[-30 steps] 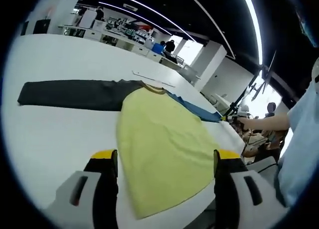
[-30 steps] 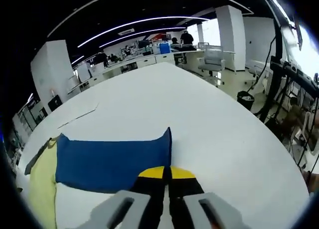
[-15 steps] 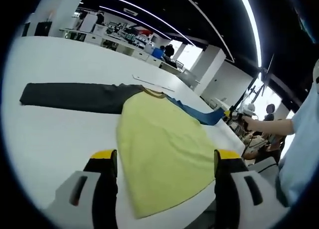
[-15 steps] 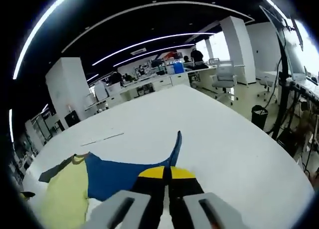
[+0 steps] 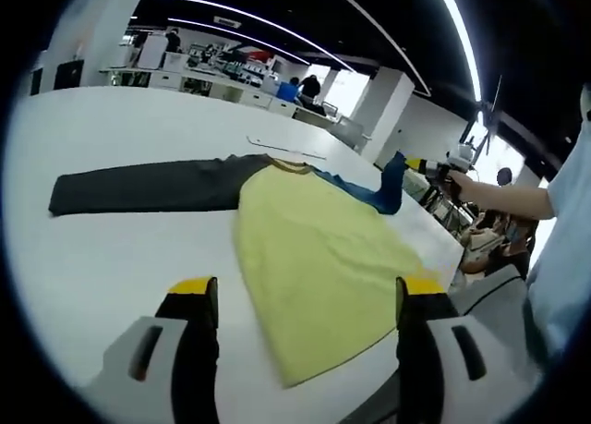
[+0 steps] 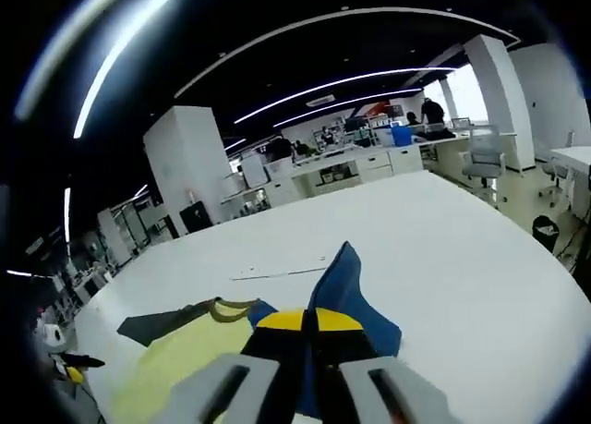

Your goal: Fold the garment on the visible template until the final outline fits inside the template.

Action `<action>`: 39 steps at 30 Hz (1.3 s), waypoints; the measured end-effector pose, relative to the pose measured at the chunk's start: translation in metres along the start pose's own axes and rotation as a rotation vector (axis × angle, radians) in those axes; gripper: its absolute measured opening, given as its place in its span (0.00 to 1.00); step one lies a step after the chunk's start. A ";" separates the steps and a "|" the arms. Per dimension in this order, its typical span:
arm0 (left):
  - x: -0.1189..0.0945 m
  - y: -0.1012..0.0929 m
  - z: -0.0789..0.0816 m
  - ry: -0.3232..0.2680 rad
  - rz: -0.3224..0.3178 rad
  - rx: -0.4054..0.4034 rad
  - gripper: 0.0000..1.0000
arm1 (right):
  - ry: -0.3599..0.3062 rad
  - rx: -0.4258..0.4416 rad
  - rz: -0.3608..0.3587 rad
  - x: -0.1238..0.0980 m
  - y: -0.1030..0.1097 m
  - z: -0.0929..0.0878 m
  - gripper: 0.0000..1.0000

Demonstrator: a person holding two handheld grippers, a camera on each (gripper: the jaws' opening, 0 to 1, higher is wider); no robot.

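Soft matt cloth throughout the garment (image 5: 319,248): pale yellow body, smooth and nearly creaseless; dark grey sleeve (image 5: 148,184) equally dull; blue sleeve (image 6: 346,299) limp and folding where pinched. Smooth white table (image 5: 111,258) with a faint satin sheen. Glossy yellow tips over matt black on the left gripper (image 5: 300,299) and right gripper (image 6: 307,324), pale grey plastic shells behind.

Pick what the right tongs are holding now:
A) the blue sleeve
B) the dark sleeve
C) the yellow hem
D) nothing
A: the right tongs are shut on the blue sleeve, lifting its end off the table, while the dark sleeve lies flat.
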State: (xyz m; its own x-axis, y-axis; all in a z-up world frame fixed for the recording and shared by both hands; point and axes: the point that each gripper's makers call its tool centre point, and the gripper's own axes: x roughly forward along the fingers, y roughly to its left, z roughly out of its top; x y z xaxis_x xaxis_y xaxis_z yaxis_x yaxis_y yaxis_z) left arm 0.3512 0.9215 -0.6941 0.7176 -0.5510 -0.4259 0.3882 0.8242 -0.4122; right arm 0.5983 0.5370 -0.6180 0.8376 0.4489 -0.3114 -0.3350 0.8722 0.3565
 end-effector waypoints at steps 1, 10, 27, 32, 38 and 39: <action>-0.001 0.001 -0.001 0.005 0.004 0.006 0.76 | -0.003 0.003 0.027 0.009 0.012 0.001 0.00; -0.006 0.006 -0.003 0.008 0.033 0.017 0.76 | 0.009 0.022 0.179 0.064 0.094 -0.006 0.00; -0.010 0.014 -0.011 0.006 0.054 -0.014 0.74 | 0.062 -0.004 0.355 0.120 0.224 -0.046 0.00; -0.011 0.015 -0.015 0.015 0.054 -0.023 0.74 | 0.115 -0.075 0.346 0.136 0.241 -0.075 0.00; -0.012 0.014 -0.019 0.021 0.061 -0.036 0.74 | 0.195 -0.122 0.359 0.153 0.258 -0.112 0.00; -0.012 0.015 -0.020 0.021 0.061 -0.038 0.74 | 0.205 -0.120 0.361 0.155 0.260 -0.117 0.00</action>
State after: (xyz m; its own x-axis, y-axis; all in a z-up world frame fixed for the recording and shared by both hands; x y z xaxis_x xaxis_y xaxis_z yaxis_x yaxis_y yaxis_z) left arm 0.3368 0.9374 -0.7112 0.7272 -0.5025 -0.4677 0.3215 0.8513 -0.4147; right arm 0.5908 0.8557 -0.6765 0.5583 0.7482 -0.3585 -0.6485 0.6630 0.3739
